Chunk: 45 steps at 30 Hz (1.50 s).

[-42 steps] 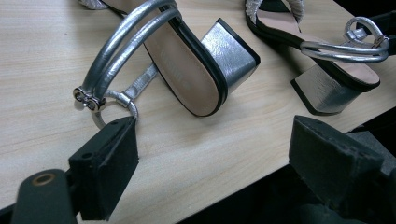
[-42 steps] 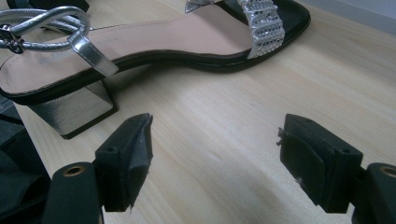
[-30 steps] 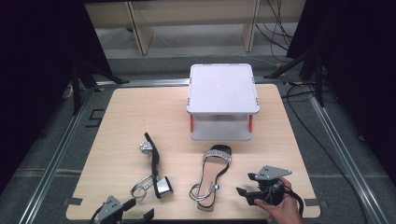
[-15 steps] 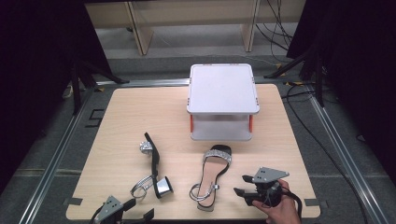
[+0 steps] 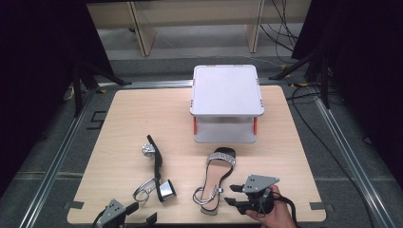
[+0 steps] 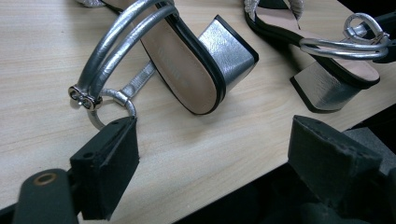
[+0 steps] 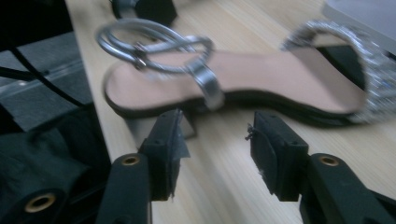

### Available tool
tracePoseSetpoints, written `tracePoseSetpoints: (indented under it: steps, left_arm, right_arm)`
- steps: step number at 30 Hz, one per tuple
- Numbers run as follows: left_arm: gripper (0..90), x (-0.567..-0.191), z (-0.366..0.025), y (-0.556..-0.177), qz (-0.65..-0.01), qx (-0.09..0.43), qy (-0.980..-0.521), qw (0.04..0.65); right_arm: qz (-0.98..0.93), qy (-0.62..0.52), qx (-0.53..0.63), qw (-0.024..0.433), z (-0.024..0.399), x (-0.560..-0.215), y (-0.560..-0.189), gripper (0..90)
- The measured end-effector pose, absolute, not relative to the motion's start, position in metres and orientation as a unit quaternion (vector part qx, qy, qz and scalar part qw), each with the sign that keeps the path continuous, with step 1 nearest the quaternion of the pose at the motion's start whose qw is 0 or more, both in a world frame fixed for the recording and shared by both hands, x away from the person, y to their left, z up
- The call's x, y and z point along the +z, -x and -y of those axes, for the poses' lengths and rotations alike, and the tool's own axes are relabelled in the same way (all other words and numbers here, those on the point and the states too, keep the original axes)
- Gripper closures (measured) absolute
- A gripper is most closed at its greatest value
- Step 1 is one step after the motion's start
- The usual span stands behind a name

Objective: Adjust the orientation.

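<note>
Tabletop [image 5: 123, 118]: a light wooden top is seen from above, ringed by a metal frame and dark surroundings.

Rack [image 5: 227, 90]: a white two-tier rack with short red posts is set at the far middle of the tabletop; both tiers are bare.

Left sandal [image 5: 156, 166]: a silver block-heel sandal is laid on its side at the near left, heel toward the near edge, its ankle-strap loop lying on the wood beside the heel. In the left gripper view [image 6: 187, 60] the tan insole, the silver heel and the double strap with its ring are seen close up.

Right sandal [image 5: 216, 178]: the matching sandal is stood upright on its sole near the middle, its glittery toe band pointed at the rack and stopped just short of the lower tier. In the right gripper view [image 7: 243, 79] the ankle strap is seen looped over the heel end.

Left hand-held gripper [image 5: 128, 216]: it is held at the near edge, just below the left sandal's strap. Its jaws are spread wide and nothing is held; one jaw tip is seen just beside the strap ring in its own view [image 6: 210, 158].

Right hand-held gripper [image 5: 233, 194]: it is carried by a hand [image 5: 273, 213] at the near right, pointed at the right sandal's heel. Its jaws are parted moderately and empty, just short of the heel [image 7: 212, 149].
</note>
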<state>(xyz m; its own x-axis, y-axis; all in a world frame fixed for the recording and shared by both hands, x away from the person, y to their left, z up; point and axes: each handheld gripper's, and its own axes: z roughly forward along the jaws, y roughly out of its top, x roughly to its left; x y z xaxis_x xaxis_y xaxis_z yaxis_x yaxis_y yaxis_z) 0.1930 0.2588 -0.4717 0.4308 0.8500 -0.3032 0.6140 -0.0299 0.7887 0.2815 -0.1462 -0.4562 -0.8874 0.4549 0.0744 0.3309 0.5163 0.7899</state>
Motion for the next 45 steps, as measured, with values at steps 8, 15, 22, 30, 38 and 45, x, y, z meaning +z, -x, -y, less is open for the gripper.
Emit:
tracePoseSetpoints:
  steps: [8, 15, 22, 30, 38, 45]
  left_arm:
    - [16.0, -0.471, -0.258, -0.193, -0.516, 0.125, -0.706, 0.468]
    - [16.0, -0.469, -0.259, -0.191, -0.514, 0.125, -0.711, 0.464]
    - [16.0, -0.469, -0.260, -0.191, -0.517, 0.125, -0.706, 0.469]
    - [16.0, -0.469, -0.260, -0.192, -0.518, 0.126, -0.709, 0.462]
    - [16.1, -0.471, -0.260, -0.194, -0.521, 0.126, -0.703, 0.467]
    - [16.1, -0.471, -0.259, -0.194, -0.527, 0.122, -0.701, 0.465]
  right_arm:
    - [-0.859, -0.231, 0.452, 0.063, 0.125, -0.456, -0.289, 69.9]
    - [-0.866, -0.229, 0.437, 0.084, 0.131, -0.452, -0.291, 80.9]
    - [-0.871, -0.229, 0.422, 0.105, 0.151, -0.449, -0.290, 81.1]
    - [-0.859, -0.264, 0.421, 0.118, 0.188, -0.444, -0.301, 81.1]
    - [-0.853, -0.278, 0.420, 0.134, 0.207, -0.442, -0.317, 89.7]
    - [-0.826, -0.327, 0.441, 0.128, 0.237, -0.438, -0.332, 85.8]
